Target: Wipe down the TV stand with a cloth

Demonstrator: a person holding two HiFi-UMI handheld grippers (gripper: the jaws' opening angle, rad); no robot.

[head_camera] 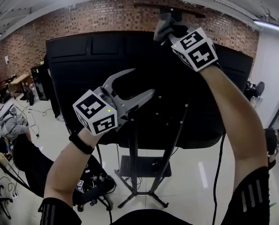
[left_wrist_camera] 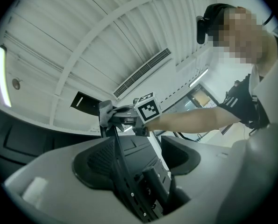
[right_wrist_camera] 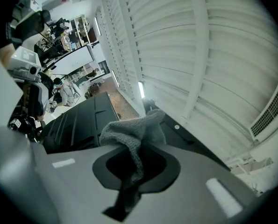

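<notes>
Clearly, in the head view the right gripper (head_camera: 169,26) is up at the far top edge of the large black TV back panel (head_camera: 83,74), its jaws clamped on a soft grey knitted cloth (head_camera: 162,29). The left gripper (head_camera: 144,82) hovers nearer and lower, jaws spread, above the black metal TV stand (head_camera: 133,158).

In the left gripper view, a black perforated mounting rail (left_wrist_camera: 117,153) shows between the left gripper's (left_wrist_camera: 139,148) parted jaws, and the pads do not press it. The cloth (left_wrist_camera: 105,110) sits farther off.

In the right gripper view, the cloth (right_wrist_camera: 134,129) bunches out past the closed jaws. It looks light, limp and easy to grip, so a pinch on one bunched fold should leave enough free to wipe.
</notes>
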